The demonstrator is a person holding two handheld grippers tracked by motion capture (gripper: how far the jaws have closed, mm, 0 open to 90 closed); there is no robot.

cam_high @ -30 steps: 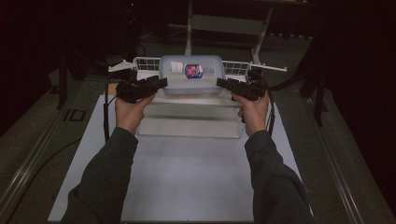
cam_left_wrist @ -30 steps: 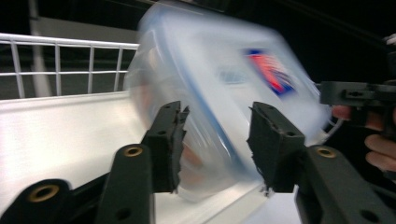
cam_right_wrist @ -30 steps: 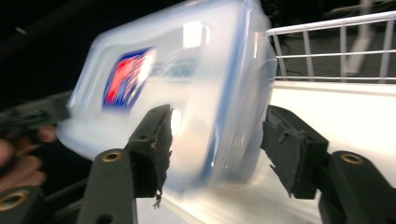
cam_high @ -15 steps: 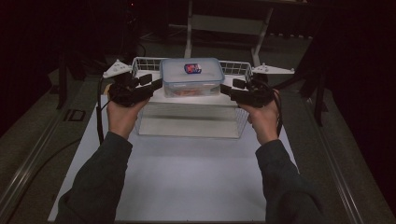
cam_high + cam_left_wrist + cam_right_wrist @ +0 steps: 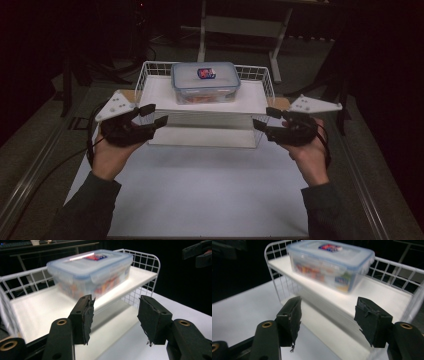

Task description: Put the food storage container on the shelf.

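Observation:
A clear plastic food box [image 5: 205,82] with a blue-rimmed lid and a red and blue label sits on the top shelf of a white wire rack [image 5: 150,92]; colourful items show through its walls [image 5: 100,277] [image 5: 329,265]. My left gripper [image 5: 156,114] hovers open off the rack's front left corner, holding nothing. My right gripper [image 5: 263,119] hovers open off the front right corner, also holding nothing. Both stand clear of the box. In the left gripper view its jaws [image 5: 115,317] frame the shelf edge; in the right gripper view its jaws [image 5: 328,320] do the same.
The rack stands at the far end of a white tabletop [image 5: 200,190]. A lower shelf [image 5: 200,136] lies under the top one. A grey stand [image 5: 240,25] and dark floor lie beyond the table. Metal rails [image 5: 30,175] run along both table sides.
Both grippers have drawn back from the box's sides toward the person and lowered a little, ending off the rack's front corners. The box stays on the shelf.

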